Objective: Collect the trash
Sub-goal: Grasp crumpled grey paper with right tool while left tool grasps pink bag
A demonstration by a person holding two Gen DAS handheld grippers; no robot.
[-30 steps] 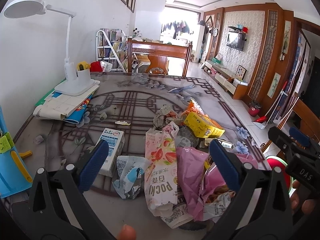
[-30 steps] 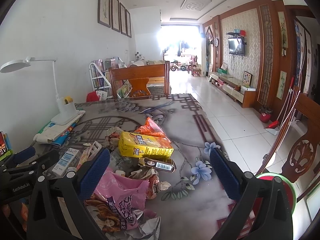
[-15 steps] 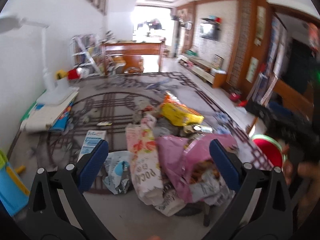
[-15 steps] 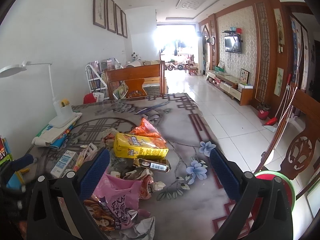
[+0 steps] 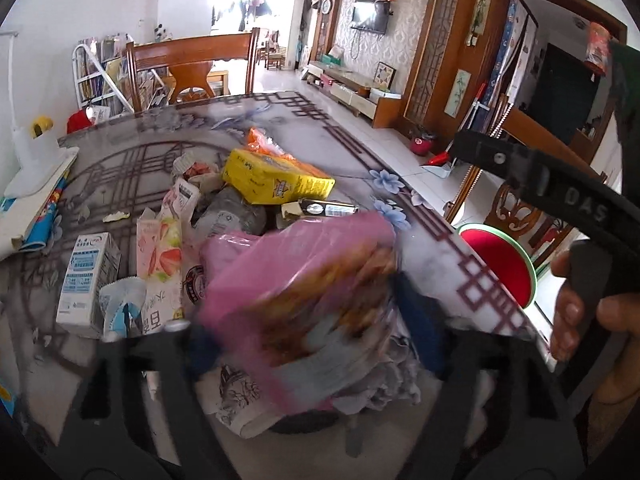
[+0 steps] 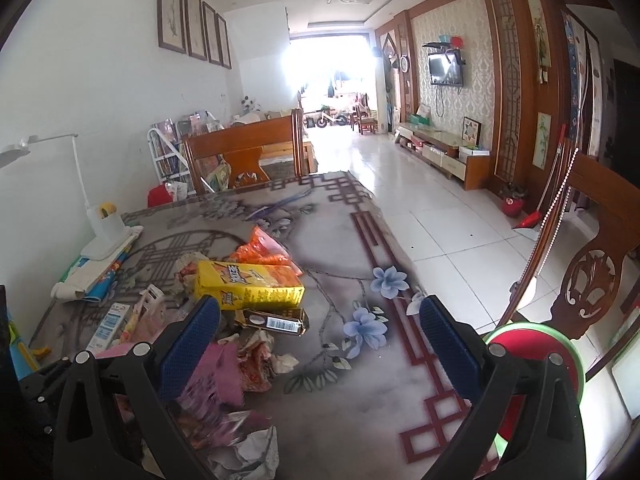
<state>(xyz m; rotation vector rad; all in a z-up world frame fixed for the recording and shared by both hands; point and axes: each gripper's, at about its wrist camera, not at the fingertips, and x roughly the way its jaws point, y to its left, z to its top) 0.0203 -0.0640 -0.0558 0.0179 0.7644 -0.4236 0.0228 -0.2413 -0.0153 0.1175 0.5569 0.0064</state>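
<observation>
A heap of trash lies on the patterned table (image 5: pixel 352 152): a pink snack bag (image 5: pixel 304 292), a yellow box (image 5: pixel 276 182), an orange wrapper (image 5: pixel 260 142), a strawberry Pocky packet (image 5: pixel 160 260), a white milk carton (image 5: pixel 86 280) and crumpled papers. My left gripper (image 5: pixel 316 320) is blurred, its jaws around the pink snack bag; whether they are shut on it I cannot tell. My right gripper (image 6: pixel 320 344) is open and empty above the table's right side, with the yellow box (image 6: pixel 248 286) ahead of its left finger. It also shows at the right of the left wrist view (image 5: pixel 560 196).
A red bin with a green rim (image 6: pixel 536 364) stands on the floor beside the table's right edge. A white desk lamp (image 6: pixel 100 232) and books (image 6: pixel 92 276) are at the left by the wall. A wooden chair (image 6: pixel 248 156) stands at the far end, another chair (image 6: pixel 592 272) on the right.
My left gripper has swung right and pushed forward into the pink snack bag, which now sits between its jaws and looks lifted. My right gripper has risen slightly and stays open.
</observation>
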